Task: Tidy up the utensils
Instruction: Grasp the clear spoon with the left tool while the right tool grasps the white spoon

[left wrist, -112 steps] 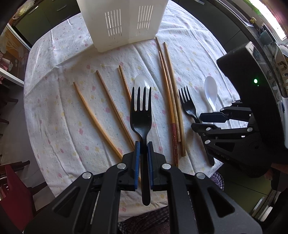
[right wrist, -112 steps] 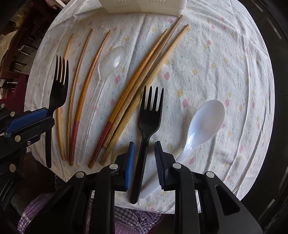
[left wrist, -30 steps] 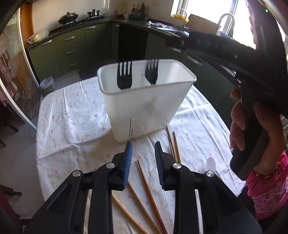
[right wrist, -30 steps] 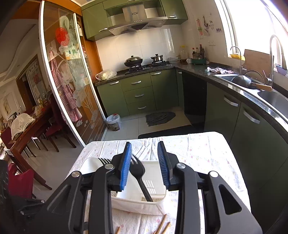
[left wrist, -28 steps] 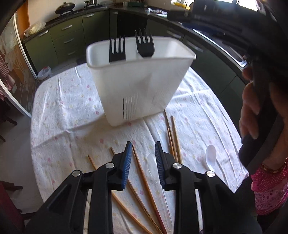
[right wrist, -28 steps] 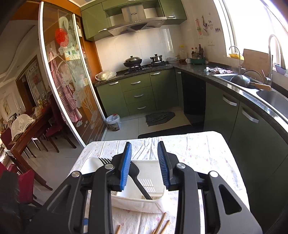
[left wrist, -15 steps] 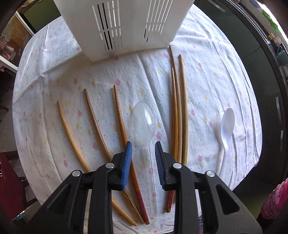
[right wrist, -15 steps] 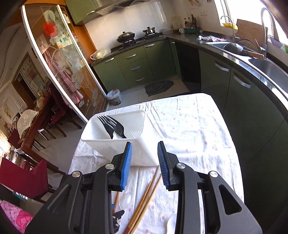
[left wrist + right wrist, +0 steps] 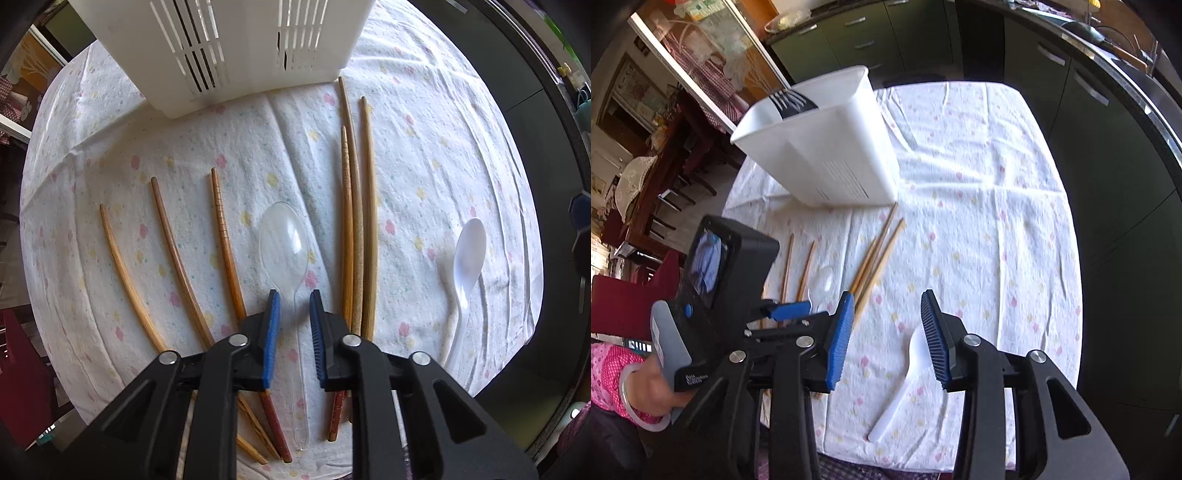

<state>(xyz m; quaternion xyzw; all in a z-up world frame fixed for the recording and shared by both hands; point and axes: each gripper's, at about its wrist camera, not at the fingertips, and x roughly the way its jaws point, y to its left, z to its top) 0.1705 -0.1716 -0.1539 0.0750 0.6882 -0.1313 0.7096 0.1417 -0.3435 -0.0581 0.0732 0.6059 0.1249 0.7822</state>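
Observation:
My left gripper (image 9: pixel 294 295) points straight down at the table, and its jaws are closing with the clear plastic spoon (image 9: pixel 284 236) handle between them; a gap still shows on each side of the handle. My right gripper (image 9: pixel 886 299) hovers over the white spoon (image 9: pixel 908 373). Its jaws are opening and hold nothing. Two black forks (image 9: pixel 792 101) stand in the white caddy (image 9: pixel 827 147). Three chopsticks (image 9: pixel 177 258) lie left of the clear spoon and three more chopsticks (image 9: pixel 354 221) lie right of it.
A flowered white cloth (image 9: pixel 979 206) covers the small table. The caddy (image 9: pixel 240 44) stands at the far side. A hand in a pink sleeve (image 9: pixel 613 373) holds the left tool. Dark green kitchen cabinets (image 9: pixel 1115 155) run along the right and red chairs (image 9: pixel 624 299) stand at the left.
My left gripper sank over the clear spoon and its jaws narrowed around the handle. My right gripper pulled back from the caddy, tilted down over the white spoon, and its jaws widened.

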